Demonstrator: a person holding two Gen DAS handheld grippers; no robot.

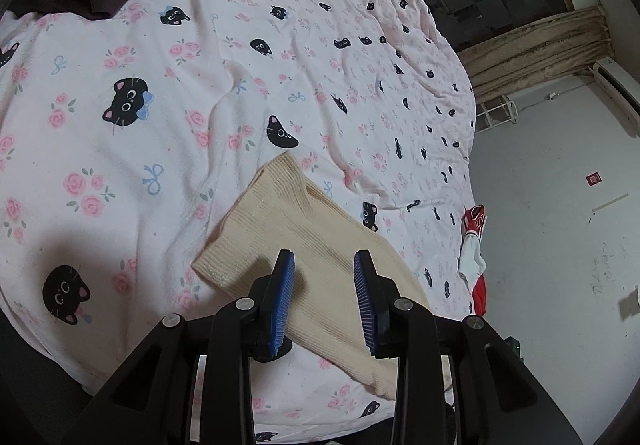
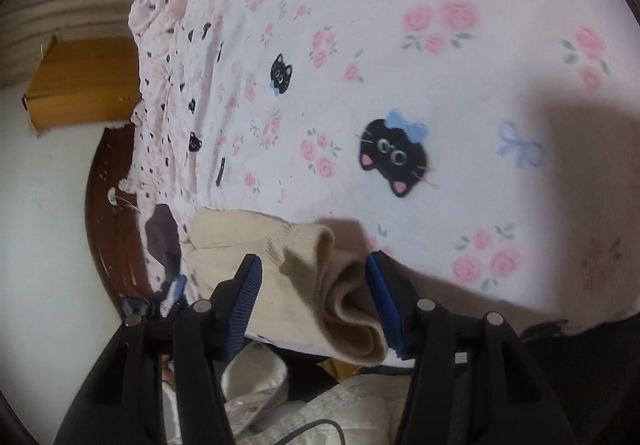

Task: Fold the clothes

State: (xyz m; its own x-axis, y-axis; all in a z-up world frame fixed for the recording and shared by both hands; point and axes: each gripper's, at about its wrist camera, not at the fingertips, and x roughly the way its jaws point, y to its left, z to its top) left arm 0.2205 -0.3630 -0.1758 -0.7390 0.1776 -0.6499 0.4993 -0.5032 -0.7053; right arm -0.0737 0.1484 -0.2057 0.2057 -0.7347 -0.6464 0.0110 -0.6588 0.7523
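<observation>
The cream ribbed garment (image 1: 304, 245) is lying on the cat-print bedsheet (image 1: 120, 149), its long axis running from beneath the left gripper (image 1: 324, 301) away toward the upper left. The left gripper's jaws are standing open above it, gripping nothing. The right gripper (image 2: 316, 301) is standing partly open, a bunched fold of the garment (image 2: 344, 297) sitting between its pads; I cannot tell if it is pinched.

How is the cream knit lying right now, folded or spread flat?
Folded. The cream knit lies as a compact doubled piece on the bedsheet; the right wrist view shows stacked layers at its near end.
</observation>
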